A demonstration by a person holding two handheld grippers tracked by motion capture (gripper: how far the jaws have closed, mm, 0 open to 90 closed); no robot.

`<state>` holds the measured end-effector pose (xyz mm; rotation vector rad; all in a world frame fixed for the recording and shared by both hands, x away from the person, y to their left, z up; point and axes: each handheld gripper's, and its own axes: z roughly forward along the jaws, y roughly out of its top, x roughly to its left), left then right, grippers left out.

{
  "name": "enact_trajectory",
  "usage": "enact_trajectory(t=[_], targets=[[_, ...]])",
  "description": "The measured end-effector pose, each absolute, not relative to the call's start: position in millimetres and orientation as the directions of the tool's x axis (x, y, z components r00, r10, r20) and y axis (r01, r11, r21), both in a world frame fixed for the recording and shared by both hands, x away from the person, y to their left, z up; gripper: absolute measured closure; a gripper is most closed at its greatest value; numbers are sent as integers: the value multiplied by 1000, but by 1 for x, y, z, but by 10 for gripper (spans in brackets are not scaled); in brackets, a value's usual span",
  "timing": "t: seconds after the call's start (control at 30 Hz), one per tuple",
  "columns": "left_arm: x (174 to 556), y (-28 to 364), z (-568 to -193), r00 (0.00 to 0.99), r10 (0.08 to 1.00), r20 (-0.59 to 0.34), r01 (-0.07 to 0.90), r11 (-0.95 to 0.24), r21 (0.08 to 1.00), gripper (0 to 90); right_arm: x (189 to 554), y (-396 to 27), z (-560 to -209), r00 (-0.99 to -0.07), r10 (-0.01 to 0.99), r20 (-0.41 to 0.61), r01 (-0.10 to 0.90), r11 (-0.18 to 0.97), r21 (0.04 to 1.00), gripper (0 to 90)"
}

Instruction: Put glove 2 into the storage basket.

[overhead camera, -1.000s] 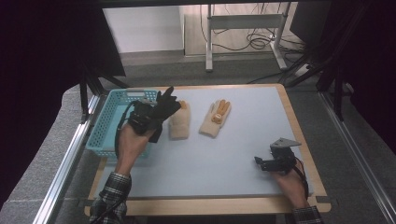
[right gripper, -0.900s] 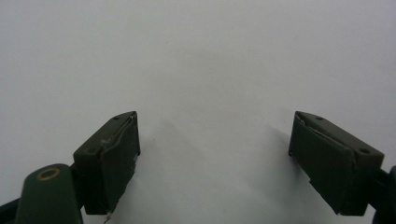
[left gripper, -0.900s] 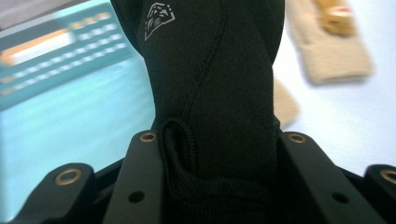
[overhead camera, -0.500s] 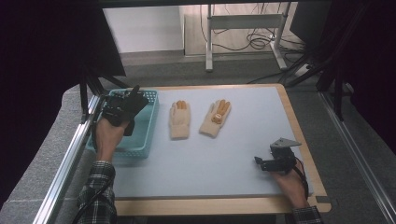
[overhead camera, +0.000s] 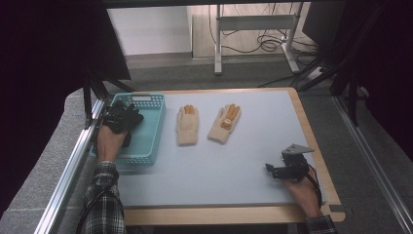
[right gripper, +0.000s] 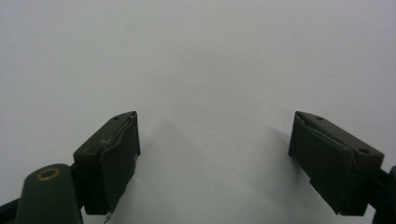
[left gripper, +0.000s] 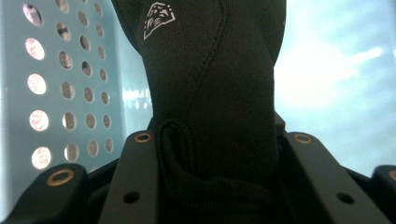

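My left gripper (overhead camera: 122, 119) hangs over the teal perforated basket (overhead camera: 148, 141) at the table's left edge and is shut on a black glove (overhead camera: 130, 116). In the left gripper view the black glove (left gripper: 210, 84) is pinched between the jaws, and the basket wall (left gripper: 51, 93) stands just behind it. Two beige knit gloves lie flat on the white table: one (overhead camera: 187, 127) just right of the basket, the other (overhead camera: 224, 124) with an orange patch beside it. My right gripper (overhead camera: 271, 170) rests near the front right of the table and stands open (right gripper: 215, 154) with nothing between its fingers.
The white tabletop (overhead camera: 243, 151) has a wooden rim (overhead camera: 311, 131) along the right and front. A metal rail (overhead camera: 68, 170) runs along the left side of the basket. Beyond the far edge are a grey floor, a desk frame (overhead camera: 253, 29) and cables.
My left gripper has carried the black glove leftward, from beside the beige gloves to over the basket. The right gripper has stayed where it was.
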<state>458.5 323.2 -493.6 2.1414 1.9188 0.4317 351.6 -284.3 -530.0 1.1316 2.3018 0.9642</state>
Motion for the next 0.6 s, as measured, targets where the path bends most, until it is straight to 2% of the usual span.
enact_trajectory(t=[0.17, 0.33, 0.37, 0.4, 0.6], targets=[[462, 328, -505, 91, 987, 130, 939, -129, 319, 580, 352, -284, -530, -592, 804, -49, 529, 434, 729, 158], [459, 330, -511, 115, 979, 170, 937, -164, 310, 389, 352, -284, -530, -592, 804, -49, 530, 435, 729, 158], [459, 329, -511, 124, 976, 177, 937, -174, 304, 324, 352, -284, -530, -593, 804, -49, 530, 435, 728, 159], [458, 328, -511, 131, 977, 168, 937, -178, 301, 245, 352, -284, -530, -593, 804, -48, 530, 435, 728, 158], [453, 330, -503, 143, 986, 84, 926, -164, 339, 103, 352, -284, -530, -593, 804, -47, 531, 434, 728, 159]])
